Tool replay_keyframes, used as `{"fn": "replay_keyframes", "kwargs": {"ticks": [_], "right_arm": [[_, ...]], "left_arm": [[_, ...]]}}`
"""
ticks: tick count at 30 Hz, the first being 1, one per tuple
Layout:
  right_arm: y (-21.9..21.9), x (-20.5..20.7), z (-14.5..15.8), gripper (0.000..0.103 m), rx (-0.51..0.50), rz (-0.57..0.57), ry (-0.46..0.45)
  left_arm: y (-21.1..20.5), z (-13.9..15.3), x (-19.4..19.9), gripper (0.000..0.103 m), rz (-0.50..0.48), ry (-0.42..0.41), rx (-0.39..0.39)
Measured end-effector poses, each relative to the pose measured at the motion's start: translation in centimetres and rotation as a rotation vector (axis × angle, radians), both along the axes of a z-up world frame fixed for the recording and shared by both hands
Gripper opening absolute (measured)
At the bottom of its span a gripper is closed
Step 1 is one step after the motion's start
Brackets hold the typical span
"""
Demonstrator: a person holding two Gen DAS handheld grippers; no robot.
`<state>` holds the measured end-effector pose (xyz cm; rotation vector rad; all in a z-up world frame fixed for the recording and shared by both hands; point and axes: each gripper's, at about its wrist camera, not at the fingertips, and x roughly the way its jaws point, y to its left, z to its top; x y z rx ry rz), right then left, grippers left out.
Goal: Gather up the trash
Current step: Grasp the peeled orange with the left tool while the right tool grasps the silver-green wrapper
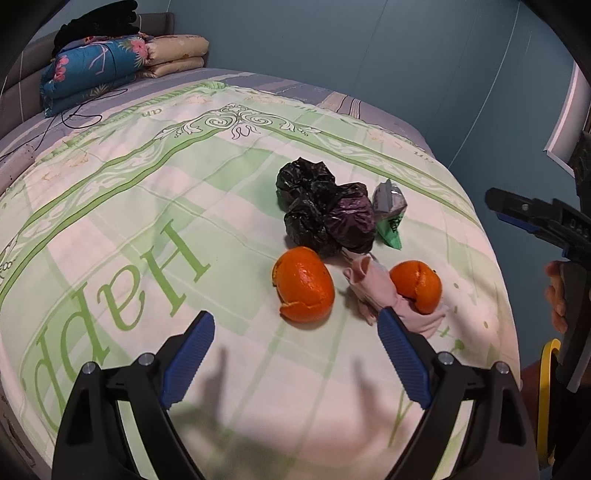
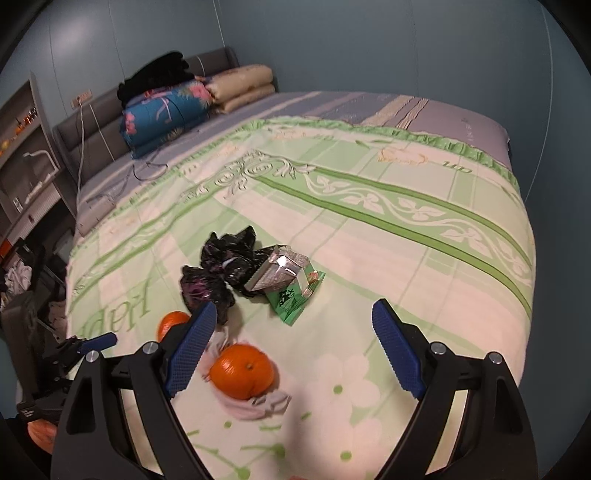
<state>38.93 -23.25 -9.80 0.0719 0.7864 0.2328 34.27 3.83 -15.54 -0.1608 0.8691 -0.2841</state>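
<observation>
- Mostly a bed (image 2: 461,280) is seen, covered w/ a green-and-white quilt (image 1: 155,206) printed w/ scrollwork, leaf bands and big green letters; a striped grey-blue sheet (image 2: 332,105) shows beyond the quilt's far edge.
- Folded bedding is stacked at the grey headboard (image 2: 96,110): a blue floral blanket (image 1: 92,70), a beige one (image 1: 177,55) beside it, dark clothing (image 1: 96,22) piled on top. A thin black cable (image 1: 77,114) is trailed across the sheet nearby.
- Walls are blue-grey; shelves (image 2: 26,147) are seen left of the bed in the right-wrist view.
- Trash is grouped mid-quilt: crumpled black bags (image 1: 321,206), a silver-and-green carton (image 2: 284,275) touching them, a larger orange peel (image 1: 304,286), a smaller orange peel (image 1: 417,286) resting on a pink wad of tissue or cloth (image 1: 373,291).
- Left gripper (image 1: 295,362) is held wide open above the quilt, nothing between the fingers; the larger peel lies just ahead.
- Right gripper (image 2: 291,350) is also spread open & empty, w/ the smaller peel near its left finger.
</observation>
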Motion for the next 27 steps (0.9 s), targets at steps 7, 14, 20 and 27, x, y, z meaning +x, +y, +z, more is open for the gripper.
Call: {"fn": "replay_keyframes", "kwargs": {"ticks": [7,14,20,27], "right_arm": [[2.3,4.2,-2.5,0.080,-0.041,0.021,0.046],[3.8,7.3,-4.1,0.079,-0.069,0.023,0.087],[4.4,8.5,-4.9,0.078,-0.110,0.005,0.099],[4.6,9.7,-6.2,0.073,-0.120,-0.006,0.130]], "left_arm": [[0.0,-0.9,2.5,0.086,-0.003,0.025,-0.010],[0.0,-1.8,3.6,0.085,-0.007,0.044,-0.015],[-0.2,-2.1,4.1,0.083,-0.016,0.050,-0.021],[-0.8,-3.0,5.1,0.063,-0.028,0.077,-0.029]]}}
